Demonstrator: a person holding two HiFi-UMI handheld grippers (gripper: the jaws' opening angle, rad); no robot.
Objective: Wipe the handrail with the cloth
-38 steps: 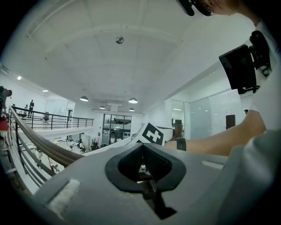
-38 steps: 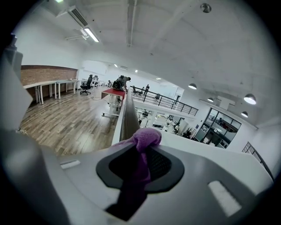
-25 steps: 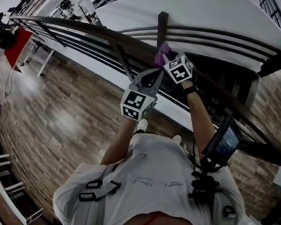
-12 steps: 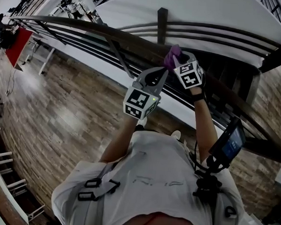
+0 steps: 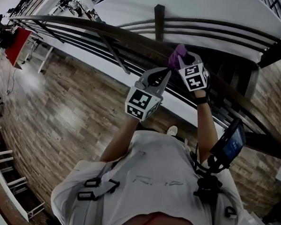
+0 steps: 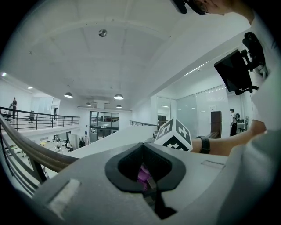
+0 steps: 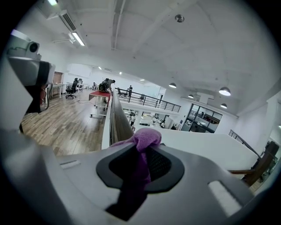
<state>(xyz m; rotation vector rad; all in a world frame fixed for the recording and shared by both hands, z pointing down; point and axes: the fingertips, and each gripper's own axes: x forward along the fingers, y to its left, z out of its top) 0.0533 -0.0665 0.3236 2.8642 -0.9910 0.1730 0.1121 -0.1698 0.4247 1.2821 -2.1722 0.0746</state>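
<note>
I am clamping my right jaws (image 7: 139,176) firmly together on the cloth (image 7: 145,138), a soft, fuzzy purple rag. It is running as a pinched, twisted strip down through the dark oval gap between the jaws and is bunching into a rounded lump just past their tips. That lump is pressing on top of the handrail (image 7: 117,123), a smooth, narrow rail with a dull sheen that is sweeping away from me in a long curve. From above, the right gripper (image 5: 184,60) is sitting over the dark rail (image 5: 88,28) just beside a square upright post (image 5: 159,20), and the cloth (image 5: 177,54) is poking out beyond the tips. I am holding my left gripper (image 5: 162,75) just beside and below it, its tips near the rail and pointing toward the rag. Its grey, matte jaws (image 6: 147,184) are drawn together. A scrap of purple (image 6: 142,173) is showing in their oval opening, though I cannot tell whether it is nipped there or simply lying behind. The right gripper's marker cube (image 6: 174,135) is sitting close above. Far below, the wood-plank floor (image 5: 60,109) is showing streaky brown grain.
</note>
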